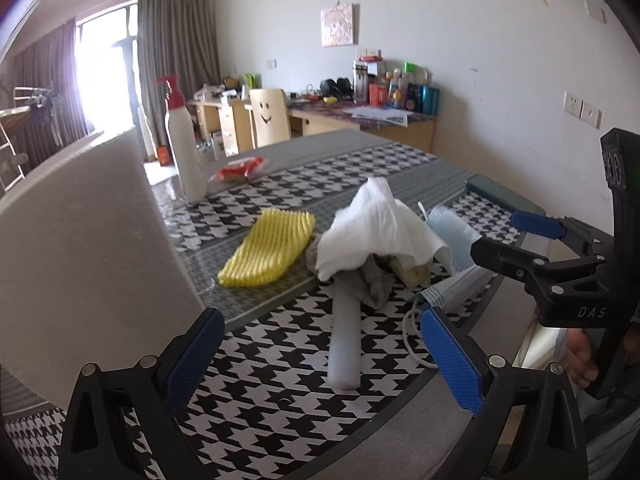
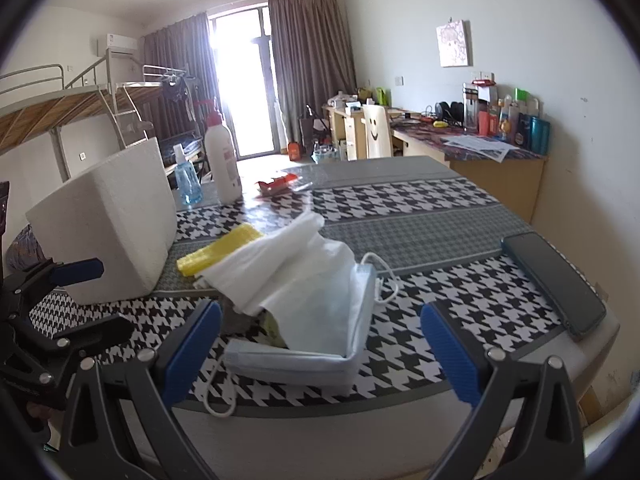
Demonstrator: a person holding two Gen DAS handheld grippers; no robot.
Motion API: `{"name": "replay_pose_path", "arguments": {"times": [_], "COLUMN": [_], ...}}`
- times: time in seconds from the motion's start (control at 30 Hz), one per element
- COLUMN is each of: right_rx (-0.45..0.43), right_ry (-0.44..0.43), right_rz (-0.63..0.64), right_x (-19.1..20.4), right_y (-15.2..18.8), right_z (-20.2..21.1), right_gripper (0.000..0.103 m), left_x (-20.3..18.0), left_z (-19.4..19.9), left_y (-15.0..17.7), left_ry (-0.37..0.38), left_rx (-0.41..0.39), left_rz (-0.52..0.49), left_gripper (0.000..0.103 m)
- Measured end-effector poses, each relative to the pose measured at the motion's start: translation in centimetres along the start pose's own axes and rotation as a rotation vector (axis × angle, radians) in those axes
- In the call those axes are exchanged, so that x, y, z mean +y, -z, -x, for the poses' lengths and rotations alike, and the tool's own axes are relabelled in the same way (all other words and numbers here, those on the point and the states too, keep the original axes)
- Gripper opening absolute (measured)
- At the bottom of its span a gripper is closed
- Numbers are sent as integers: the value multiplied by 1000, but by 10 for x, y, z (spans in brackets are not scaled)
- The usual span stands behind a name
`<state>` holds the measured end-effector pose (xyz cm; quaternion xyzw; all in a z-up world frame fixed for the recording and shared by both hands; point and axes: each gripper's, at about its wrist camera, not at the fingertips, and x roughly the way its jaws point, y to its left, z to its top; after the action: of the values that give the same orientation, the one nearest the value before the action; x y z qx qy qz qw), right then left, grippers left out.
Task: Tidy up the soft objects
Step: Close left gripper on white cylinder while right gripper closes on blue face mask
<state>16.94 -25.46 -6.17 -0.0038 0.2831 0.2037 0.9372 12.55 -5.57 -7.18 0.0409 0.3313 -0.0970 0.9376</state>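
Soft pile [image 1: 376,232] (tissue, face masks, grey cloth) sits on the houndstooth table [image 2: 420,208]; left gripper [image 1: 320,360] and right gripper [image 2: 320,356] both gape wide, empty.

We see a black-and-white checked tablecloth [image 1: 256,396]. The foam net [image 1: 267,248] is yellow. The face mask [image 2: 320,344] is light blue.

both wrist views face the soft pile [image 1: 376,232] closely, side by side.
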Motion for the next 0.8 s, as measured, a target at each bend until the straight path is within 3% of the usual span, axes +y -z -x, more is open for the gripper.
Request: {"name": "replay_pose_path", "arguments": {"times": [0.3,0.6,0.73,0.8], "right_rx": [66,115,144,151], "right_ry": [6,7,-1,-7], "right_rz": [-33,-63,-90,-101], "right_x": [-10,-20,-26,-29], "right_y": [5,11,13,15], "right_z": [-9,-18,-22,-22], "right_gripper": [101,83,65,62], "left_x": [-5,-6,-5,-4], "left_z": [-30,-47,-54,-56], "left_y": [3,5,5,7], "left_ry": [12,34,30,28], "left_rx": [91,146,166,176], "left_rz": [-16,0,10,14], "left_gripper": [85,73,65,59]}}
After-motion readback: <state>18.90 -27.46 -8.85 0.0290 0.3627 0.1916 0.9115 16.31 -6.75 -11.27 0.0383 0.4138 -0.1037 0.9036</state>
